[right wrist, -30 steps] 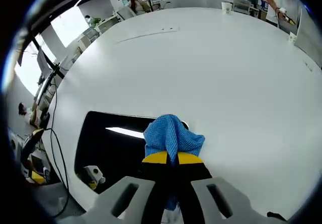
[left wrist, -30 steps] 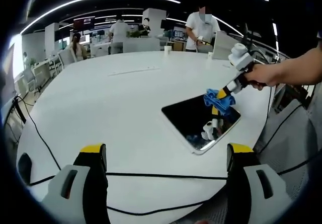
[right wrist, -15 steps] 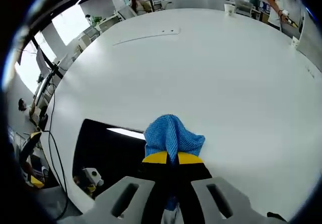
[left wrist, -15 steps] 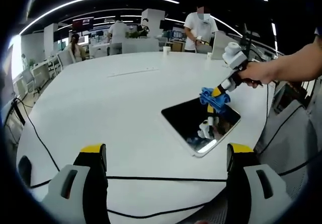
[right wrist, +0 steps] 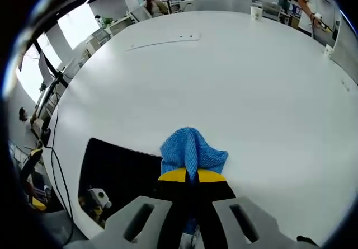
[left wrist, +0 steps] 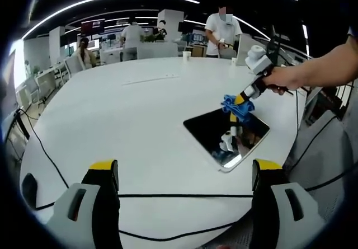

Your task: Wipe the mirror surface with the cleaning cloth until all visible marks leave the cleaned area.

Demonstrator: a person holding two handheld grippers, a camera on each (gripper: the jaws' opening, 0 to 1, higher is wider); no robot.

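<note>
Left gripper view, change: our right gripper (left wrist: pixel 241 99) has carried the blue cloth (left wrist: pixel 235 106) up to the mirror's (left wrist: pixel 224 134) 12 o'clock edge, so we judge this stroke is ending
Left gripper (left wrist: pixel 182 173): jaws spread, holding nothing, low at 6 o'clock
Right gripper view, change: cloth (right wrist: pixel 192 150) pinched tight in the right gripper (right wrist: pixel 187 176); mirror (right wrist: pixel 120 173) has slid toward 8 o'clock
Surface and room: broad white table (right wrist: pixel 235 87), black cable (left wrist: pixel 168 195) across its near edge, open office with people beyond

A wide white desk (left wrist: pixel 128 120) carries a dark mirror (left wrist: pixel 224 134) ahead-right of the left claw (left wrist: pixel 182 204), with black cables (left wrist: pixel 168 195) just before its jaws.
</note>
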